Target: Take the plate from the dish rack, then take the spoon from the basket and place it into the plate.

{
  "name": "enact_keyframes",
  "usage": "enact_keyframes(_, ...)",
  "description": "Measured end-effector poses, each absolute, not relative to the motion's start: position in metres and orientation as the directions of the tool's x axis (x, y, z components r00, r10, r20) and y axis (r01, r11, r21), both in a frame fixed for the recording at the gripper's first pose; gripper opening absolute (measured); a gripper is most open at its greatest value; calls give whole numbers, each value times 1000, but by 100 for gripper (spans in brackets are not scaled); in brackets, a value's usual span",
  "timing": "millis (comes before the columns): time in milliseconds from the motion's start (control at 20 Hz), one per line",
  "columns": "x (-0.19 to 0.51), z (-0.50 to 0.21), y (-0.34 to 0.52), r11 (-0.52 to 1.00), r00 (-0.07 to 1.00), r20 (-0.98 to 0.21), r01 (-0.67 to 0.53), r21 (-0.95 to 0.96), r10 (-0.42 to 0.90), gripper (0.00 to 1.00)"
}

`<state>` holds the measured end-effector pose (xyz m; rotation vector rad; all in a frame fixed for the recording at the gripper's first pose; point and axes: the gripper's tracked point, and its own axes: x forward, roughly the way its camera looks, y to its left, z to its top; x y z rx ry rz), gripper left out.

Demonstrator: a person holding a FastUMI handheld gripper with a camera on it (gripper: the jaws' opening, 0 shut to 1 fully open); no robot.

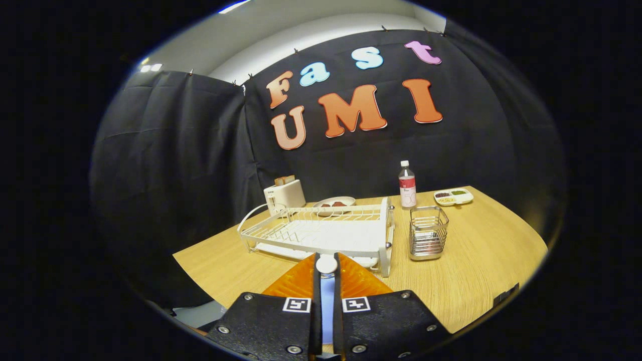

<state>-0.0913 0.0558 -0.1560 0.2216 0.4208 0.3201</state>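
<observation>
While the tool [326, 264] holds a spoon [326, 296] pinched between both fingers, it hovers over the bench [481, 260] just before the dish rack [321, 233]; the wire basket [428, 233] stands beside the rack.

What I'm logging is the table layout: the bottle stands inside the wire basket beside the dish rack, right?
No. The gripper view shows the bottle on the table behind the wire basket, not inside it; the basket does stand beside the dish rack. The claw is shut on a slim blue item.
</observation>
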Motion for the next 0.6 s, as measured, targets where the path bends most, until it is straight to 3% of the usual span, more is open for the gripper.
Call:
enact_keyframes(350, -96, -186, 65, 927, 853, -385, -261, 269, 352, 9)
enact_keyframes(600, -101, -204, 66, 933, 832, -439, -239, 268, 339, 15)
